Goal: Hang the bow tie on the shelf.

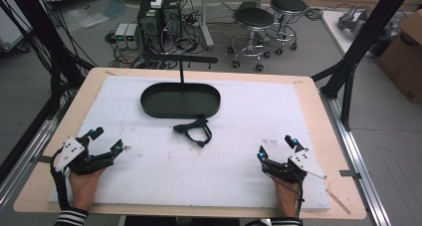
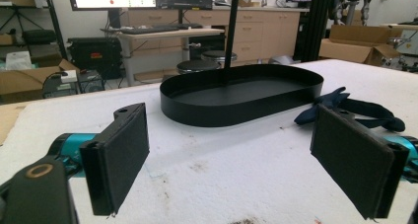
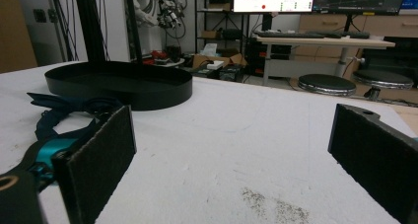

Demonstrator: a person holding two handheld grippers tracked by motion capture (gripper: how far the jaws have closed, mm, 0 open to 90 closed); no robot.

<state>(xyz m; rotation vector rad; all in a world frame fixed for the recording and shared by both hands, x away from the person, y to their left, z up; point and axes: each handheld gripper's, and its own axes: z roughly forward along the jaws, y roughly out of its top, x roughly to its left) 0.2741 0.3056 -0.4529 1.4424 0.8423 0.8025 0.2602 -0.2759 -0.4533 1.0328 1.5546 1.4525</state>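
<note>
Start pose, likely pre-reach: left claw [image 1: 105,141] at 8 o'clock, right claw [image 1: 276,147] at 4, both spread and empty; strap [image 1: 193,130] (dark, tangled) beside tray [image 1: 149,104] probably wants grasping next

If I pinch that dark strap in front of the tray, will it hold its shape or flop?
The dark strap lies in loose, twisted loops, so it probably flops and dangles. It looks thin and light. A push would likely bunch it rather than slide it whole.

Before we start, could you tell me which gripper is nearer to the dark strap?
Roughly equal, the right perhaps slightly nearer. The strap lies centre-table; the left gripper is off to its left, the right gripper to its right, both nearer the person.
</note>
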